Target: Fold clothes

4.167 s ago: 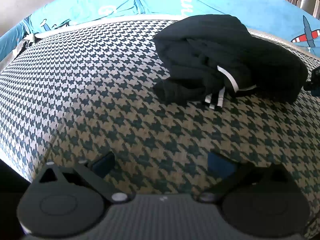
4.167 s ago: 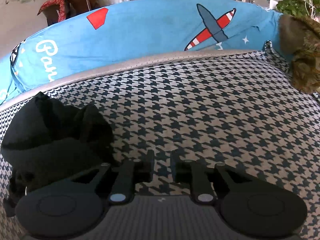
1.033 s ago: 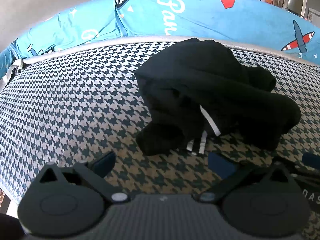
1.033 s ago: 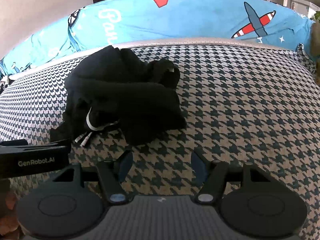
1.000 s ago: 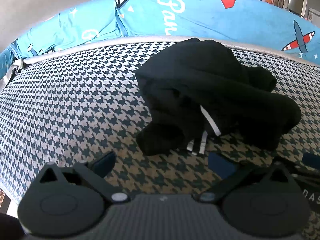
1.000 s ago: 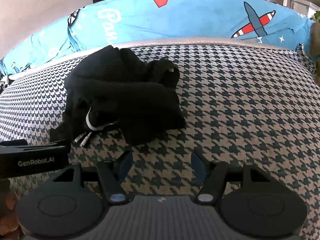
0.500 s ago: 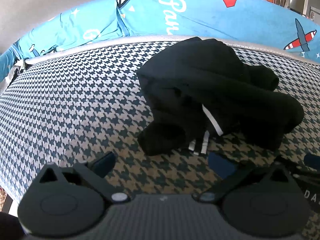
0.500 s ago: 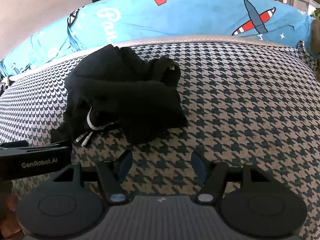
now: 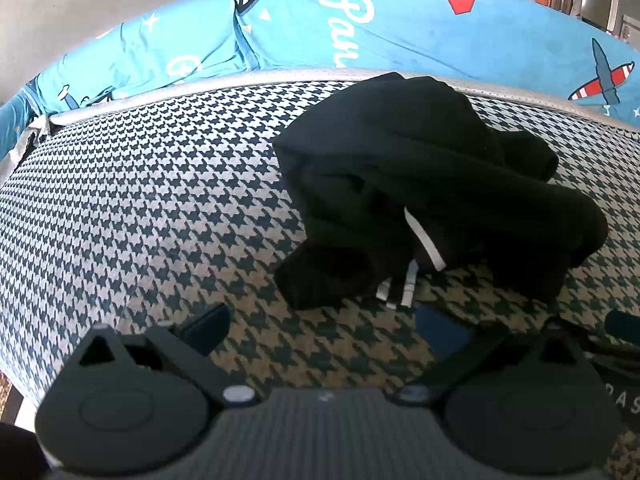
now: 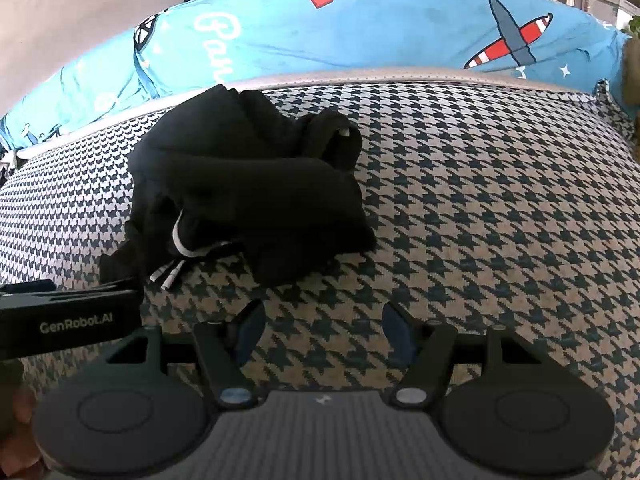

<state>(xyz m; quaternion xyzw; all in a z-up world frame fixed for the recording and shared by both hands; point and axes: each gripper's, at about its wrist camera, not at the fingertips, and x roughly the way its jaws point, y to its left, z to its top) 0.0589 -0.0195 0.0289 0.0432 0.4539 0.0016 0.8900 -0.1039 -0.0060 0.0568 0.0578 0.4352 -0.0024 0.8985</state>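
Observation:
A crumpled black garment (image 9: pixel 432 196) with a white trim stripe and white drawstring ends lies in a heap on the houndstooth cushion (image 9: pixel 140 208). My left gripper (image 9: pixel 324 324) is open and hovers just short of the heap's near edge, holding nothing. In the right wrist view the same garment (image 10: pixel 248 196) sits ahead and to the left. My right gripper (image 10: pixel 324 328) is open too, close to the heap's near right corner, with only cushion between its fingers. The left gripper's body (image 10: pixel 68 320) shows at that view's left edge.
A blue cushion (image 10: pixel 360 32) printed with planes and lettering runs along the back of the seat. A grey piped edge (image 9: pixel 200 84) separates it from the houndstooth surface. A brown furry object (image 10: pixel 632 76) sits at the far right. Bare houndstooth cushion (image 10: pixel 500 200) lies right of the garment.
Both grippers have drifted slightly; the garment sits a little lower and nearer in each view. Since 4.2 s ago the right gripper has gone from shut to open. The garment lies unmoved.

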